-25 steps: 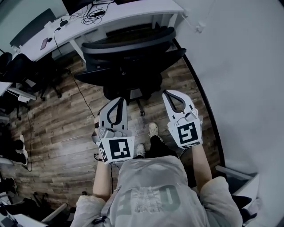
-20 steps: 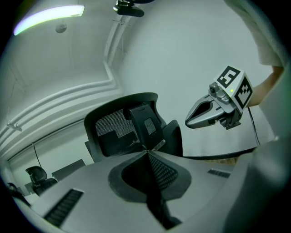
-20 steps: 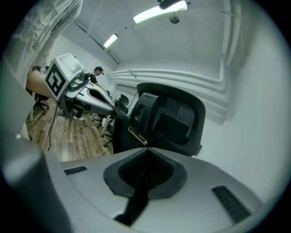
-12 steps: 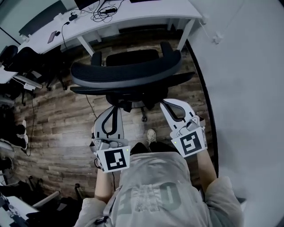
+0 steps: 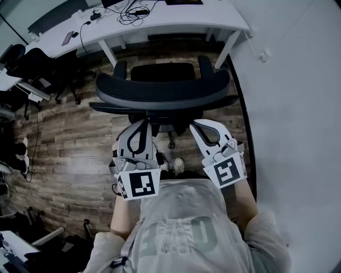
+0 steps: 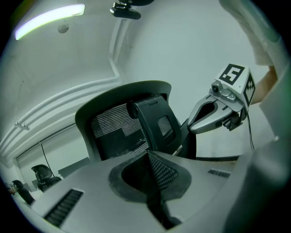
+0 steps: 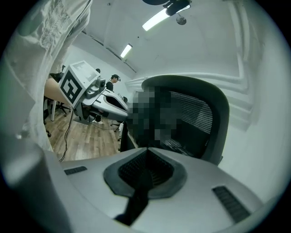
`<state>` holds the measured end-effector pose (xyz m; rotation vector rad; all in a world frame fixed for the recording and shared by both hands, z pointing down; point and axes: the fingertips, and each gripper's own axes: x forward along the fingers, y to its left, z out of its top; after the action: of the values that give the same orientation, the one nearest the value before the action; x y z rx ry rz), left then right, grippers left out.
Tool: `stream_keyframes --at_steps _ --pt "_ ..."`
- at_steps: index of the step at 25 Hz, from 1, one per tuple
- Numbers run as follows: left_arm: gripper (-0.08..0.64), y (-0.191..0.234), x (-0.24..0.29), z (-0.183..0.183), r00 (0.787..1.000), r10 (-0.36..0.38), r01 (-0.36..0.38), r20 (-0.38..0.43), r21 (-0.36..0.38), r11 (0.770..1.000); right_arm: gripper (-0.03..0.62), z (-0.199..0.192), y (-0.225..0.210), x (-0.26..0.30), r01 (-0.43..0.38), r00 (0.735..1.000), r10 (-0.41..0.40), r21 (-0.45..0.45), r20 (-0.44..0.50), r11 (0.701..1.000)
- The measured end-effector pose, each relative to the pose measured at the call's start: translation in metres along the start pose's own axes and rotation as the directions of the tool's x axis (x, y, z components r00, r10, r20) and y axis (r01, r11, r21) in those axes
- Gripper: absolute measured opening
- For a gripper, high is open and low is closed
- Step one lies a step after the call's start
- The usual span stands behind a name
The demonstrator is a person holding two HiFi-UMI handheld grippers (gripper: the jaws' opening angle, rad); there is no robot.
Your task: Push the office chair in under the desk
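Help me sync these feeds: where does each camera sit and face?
Head view: on the person's head, looking steeply down at the office chair before the desk; shows the torso, left gripper and right gripper.
Left gripper view: on the left gripper, looking up along its shut jaws at the chair's backrest; right gripper shows at right.
Right gripper view: on the right gripper, looking up at the backrest; left gripper shows at left.
Shared: both gripper views see the backrest and the other gripper.

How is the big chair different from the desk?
The office chair is black; the desk is white. The chair's back is curved, while the desk's top is flat. Cables lie on the desk, none on the chair. Both stand on the wood floor.
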<state>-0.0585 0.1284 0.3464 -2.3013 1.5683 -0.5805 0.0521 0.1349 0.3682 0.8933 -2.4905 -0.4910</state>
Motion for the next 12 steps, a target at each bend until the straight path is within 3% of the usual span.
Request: stream_keyframes --at_steps 3,9,10,12 --pt "0.015 0.008 0.000 0.000 1.000 0.004 -0.004 0.003 0.020 1.000 0.021 0.009 -0.004 0.001 -0.009 1.000 0.009 -0.012 0.013 1.000" --pt "0.018 0.019 0.002 -0.015 0.996 -0.059 0.065 -0.072 0.086 0.994 0.026 0.011 -0.019 -0.003 -0.028 1.000 0.028 -0.015 -0.005 0.999" --pt "0.043 0.019 0.002 -0.018 0.992 -0.090 0.099 -0.091 0.100 0.990 0.043 0.010 -0.022 -0.006 -0.036 0.999 0.036 -0.023 -0.016 0.999" --pt "0.209 0.019 0.002 -0.025 0.976 -0.165 0.187 -0.142 0.157 0.970 0.157 0.003 -0.033 -0.011 -0.047 0.997 0.044 -0.048 -0.056 0.998"
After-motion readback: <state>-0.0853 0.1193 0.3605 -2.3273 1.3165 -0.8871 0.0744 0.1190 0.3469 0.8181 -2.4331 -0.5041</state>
